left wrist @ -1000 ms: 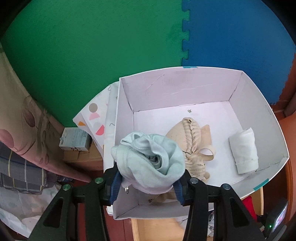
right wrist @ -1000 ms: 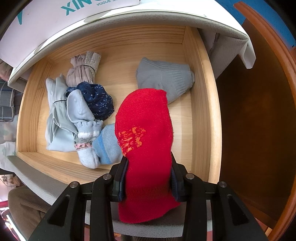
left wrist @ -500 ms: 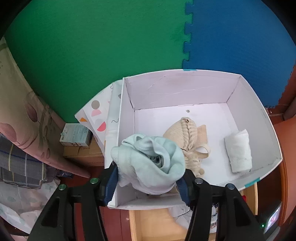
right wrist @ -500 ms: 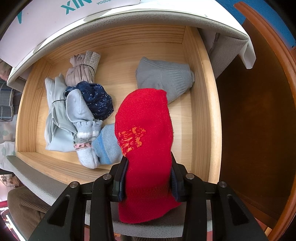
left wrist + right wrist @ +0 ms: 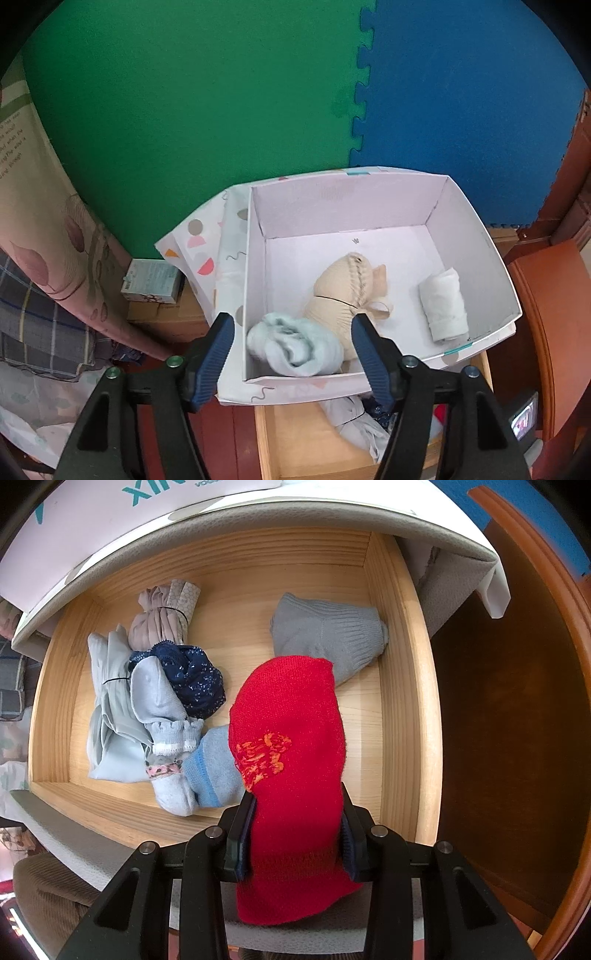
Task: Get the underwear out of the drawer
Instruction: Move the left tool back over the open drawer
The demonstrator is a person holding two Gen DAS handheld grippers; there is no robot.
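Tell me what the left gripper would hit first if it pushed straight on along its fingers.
Most likely the pale green roll lying in the white box, right between the opening jaws of the left gripper; depth is hard to judge.

Three bundles (image 5: 295, 347) in box (image 5: 255, 266) above drawer (image 5: 295, 443)

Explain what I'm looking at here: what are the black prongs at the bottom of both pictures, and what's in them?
Each picture comes from a camera on a hand-held claw, looking along its two fingers; a person carries one in each hand. The left claw hangs over a white box; its jaws are opening, and the pale green bundle lies in the box, free of them, beside a beige garment and a white roll. The right claw looks down into the wooden drawer and is shut on a red knit piece. Grey, navy and pale blue items remain in the drawer.
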